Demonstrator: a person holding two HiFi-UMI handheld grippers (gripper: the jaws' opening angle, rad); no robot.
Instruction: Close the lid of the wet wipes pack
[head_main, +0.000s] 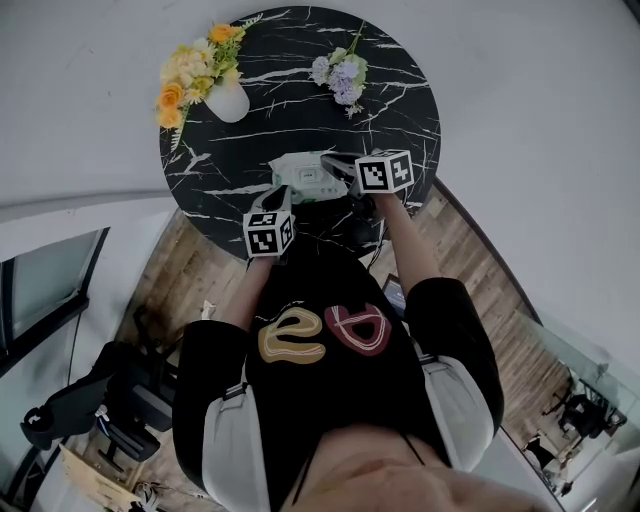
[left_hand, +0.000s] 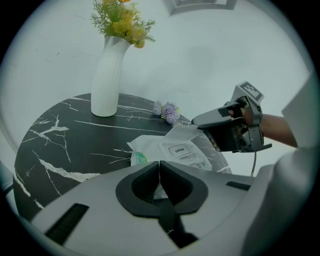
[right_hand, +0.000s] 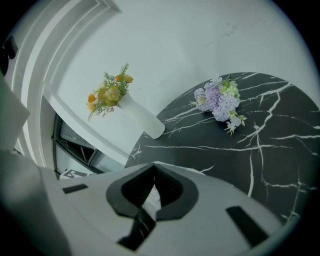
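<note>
The white wet wipes pack (head_main: 303, 173) lies on the round black marble table (head_main: 400, 90) near its front edge. In the left gripper view the pack (left_hand: 167, 150) shows an "OPEN" label (left_hand: 179, 149), and a white flap or sheet (left_hand: 182, 131) stands up at its far end. My left gripper (left_hand: 159, 163) is shut, just short of the pack's near edge, and nothing shows between its jaws. My right gripper (left_hand: 200, 120) hangs over the raised flap from the right. In its own view the right gripper (right_hand: 154, 165) is shut, with a bit of white showing behind its jaws.
A white vase of yellow flowers (head_main: 225, 98) stands at the table's back left. A purple flower sprig (head_main: 342, 76) lies at the back middle. The table's front edge is close to the person's body, with wooden floor (head_main: 190, 280) below.
</note>
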